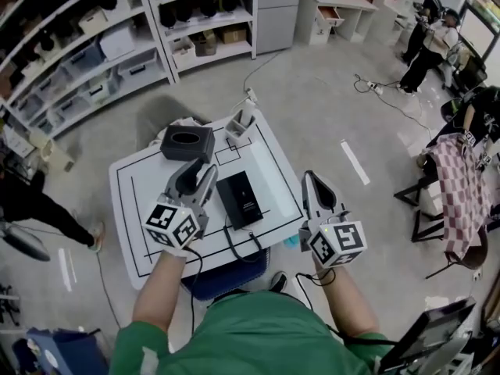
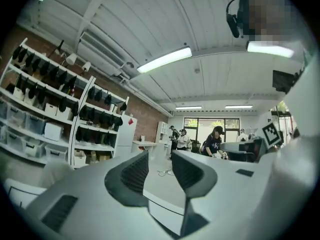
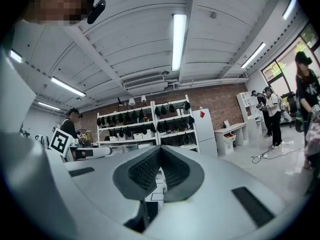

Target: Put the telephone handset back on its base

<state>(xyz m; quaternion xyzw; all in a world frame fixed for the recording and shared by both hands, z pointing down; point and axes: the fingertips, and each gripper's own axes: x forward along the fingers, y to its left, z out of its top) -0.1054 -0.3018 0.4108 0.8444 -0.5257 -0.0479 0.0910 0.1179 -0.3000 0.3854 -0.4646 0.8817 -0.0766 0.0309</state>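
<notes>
Left hand-held gripper (image 2: 160, 171): jaws moderately apart, nothing between them. Right hand-held gripper (image 3: 160, 166): jaws closed tip to tip, empty. I hold both roughly level above the near part of the table (image 1: 133, 209), aimed across the room rather than down at the work.

The telephone (image 1: 241, 200) lies on the table between the two, its cord (image 1: 234, 244) looping toward me. I cannot separate handset from base in the head view, so seating is unconfirmed.

Judgement: no grasp is in hand, so this is the approach step at most. The next move calls for tipping a gripper down over the telephone and checking where the handset lies.
</notes>
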